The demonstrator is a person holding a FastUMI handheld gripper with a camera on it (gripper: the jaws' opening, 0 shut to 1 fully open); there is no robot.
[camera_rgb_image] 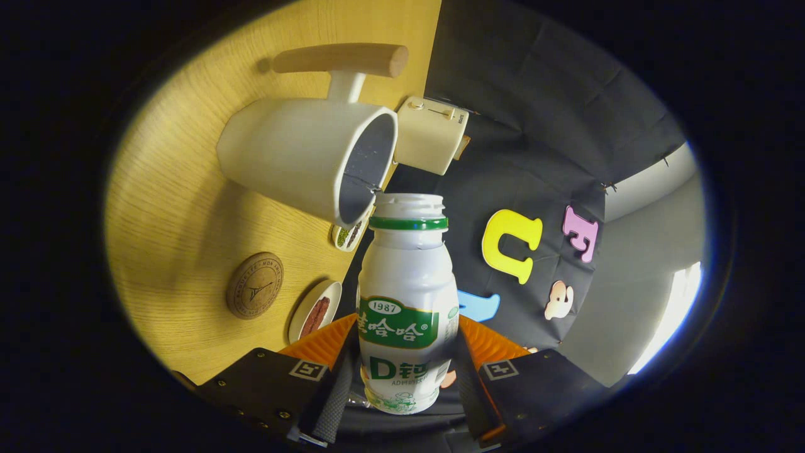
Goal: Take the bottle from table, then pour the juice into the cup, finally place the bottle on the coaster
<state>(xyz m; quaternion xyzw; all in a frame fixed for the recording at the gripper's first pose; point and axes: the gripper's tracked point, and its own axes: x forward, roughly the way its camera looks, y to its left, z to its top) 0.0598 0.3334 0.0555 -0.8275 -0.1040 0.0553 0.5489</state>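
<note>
Two fingers of the gripper (407,384) are closing on the lower body of the small white plastic bottle with a green label and green neck ring (407,302), one pressing each side, so the jaws are standing only as far apart as the bottle is wide. The bottle is uncapped and is being held rolled over toward the white ceramic cup with a wooden handle (302,157), its open mouth lying just beside the cup's rim. No juice is showing at the mouth. Judging by its thin walls, the bottle is likely light and a little squashy, with a slick label, so a hold low on the straight part of the body, as now, is looking sounder than one on the narrow neck. Beyond the cup a cream toaster-like appliance (433,135) is standing on the light wooden table (182,214). Nearer the fingers, the round cork coaster (255,285) is lying on the table beside a small white dish (314,311), well apart from the cup.
</note>
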